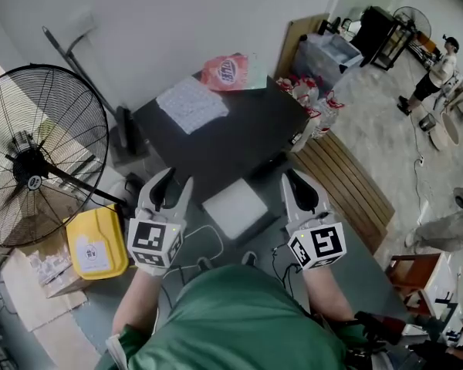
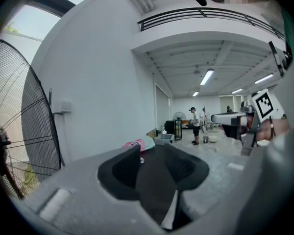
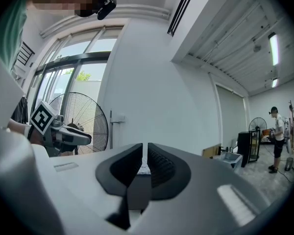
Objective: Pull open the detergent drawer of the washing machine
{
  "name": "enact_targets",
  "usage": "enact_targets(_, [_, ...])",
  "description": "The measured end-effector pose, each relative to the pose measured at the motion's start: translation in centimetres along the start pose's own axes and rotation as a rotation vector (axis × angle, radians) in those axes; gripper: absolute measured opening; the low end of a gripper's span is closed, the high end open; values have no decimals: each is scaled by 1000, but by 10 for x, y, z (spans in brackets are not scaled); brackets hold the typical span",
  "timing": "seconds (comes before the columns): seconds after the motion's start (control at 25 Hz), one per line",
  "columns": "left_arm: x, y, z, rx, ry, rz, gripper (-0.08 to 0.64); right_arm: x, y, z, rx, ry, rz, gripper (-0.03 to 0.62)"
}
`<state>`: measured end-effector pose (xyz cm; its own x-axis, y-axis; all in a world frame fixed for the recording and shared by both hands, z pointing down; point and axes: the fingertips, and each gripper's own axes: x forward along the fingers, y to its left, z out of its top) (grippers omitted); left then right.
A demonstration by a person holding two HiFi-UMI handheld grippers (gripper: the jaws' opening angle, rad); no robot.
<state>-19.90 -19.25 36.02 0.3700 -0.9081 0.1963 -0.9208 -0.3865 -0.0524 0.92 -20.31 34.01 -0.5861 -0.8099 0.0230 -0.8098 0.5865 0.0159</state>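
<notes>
- Head view: the left gripper [image 1: 177, 179] and right gripper [image 1: 293, 180] were held up side by side above the person's green-shirted chest. Both were short of the dark washing machine [image 1: 239, 141] and touched nothing.
- A white squarish block [image 1: 235, 206] sat at the machine's near edge, between the two grippers. It may have been the detergent drawer, though this could not be told for certain, so the likeliest error was closing on the wrong edge or panel.
- The machine top looked smooth, matt and flat. It carried a pale quilted sheet [image 1: 191, 102] and a glossy pink bag [image 1: 225, 71], and a hard tug that rocked the machine could have shifted them.
- A wire-caged fan [image 1: 38, 153] and a yellow plastic container [image 1: 96, 241] stood close on the left, where a swinging elbow might have struck them.
- Left gripper view: the jaws stood moderately apart with nothing between them. The dark, ribbed, curved pads framed only the machine's dark top and a white sliver low down. If a drawer front was smooth plastic, a shallow bite might have slipped off it.
- Right gripper view: the jaws were almost together, leaving a thin slit that held nothing. They would have needed to widen first, or they would have butted against a handle instead of taking it. The shell around the pads was pale, matt moulded plastic.
</notes>
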Motion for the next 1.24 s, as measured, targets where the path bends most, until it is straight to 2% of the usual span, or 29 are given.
enact_targets(1.24, [3,-1,-3,3,20,1,147,0,2,-2,-11,1,8,31])
